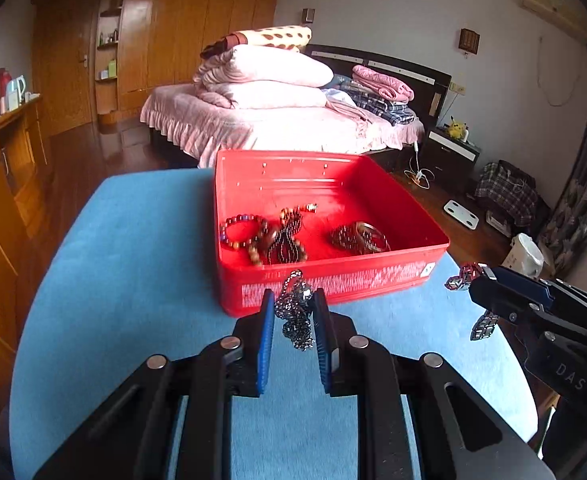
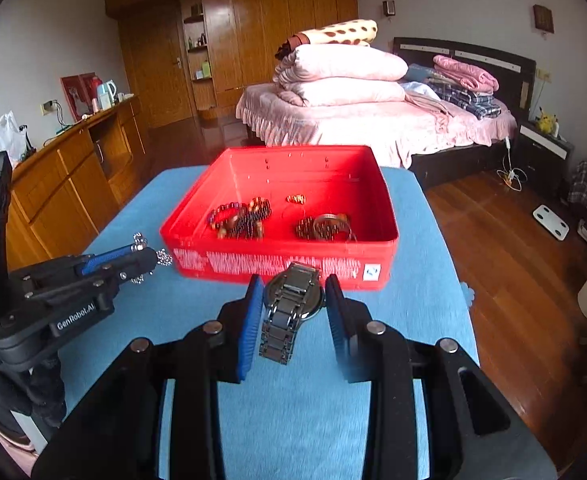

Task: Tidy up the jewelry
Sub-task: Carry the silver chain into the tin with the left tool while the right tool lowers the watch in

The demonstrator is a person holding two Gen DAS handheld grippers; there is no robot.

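A red box (image 1: 333, 280) (image 2: 277, 264) stands on the blue table and holds several bead bracelets (image 1: 261, 236) (image 2: 241, 216) and a bangle pile (image 1: 359, 236) (image 2: 327, 227). My left gripper (image 1: 294, 300) (image 2: 149, 254) is shut on a silver bead chain (image 1: 295, 312) that dangles between its blue pads just in front of the box. My right gripper (image 2: 294, 288) (image 1: 481, 276) is shut on a grey metal wristwatch (image 2: 289, 308), whose band hangs down; in the left wrist view the watch (image 1: 459, 280) shows at that gripper's tip, right of the box.
The blue table (image 1: 133, 280) (image 2: 425, 312) ends at wooden floor on the right. A pink bed (image 1: 277, 124) lies beyond the box. A wooden sideboard (image 2: 73, 168) runs along the left. A white bin (image 1: 525, 256) stands on the floor.
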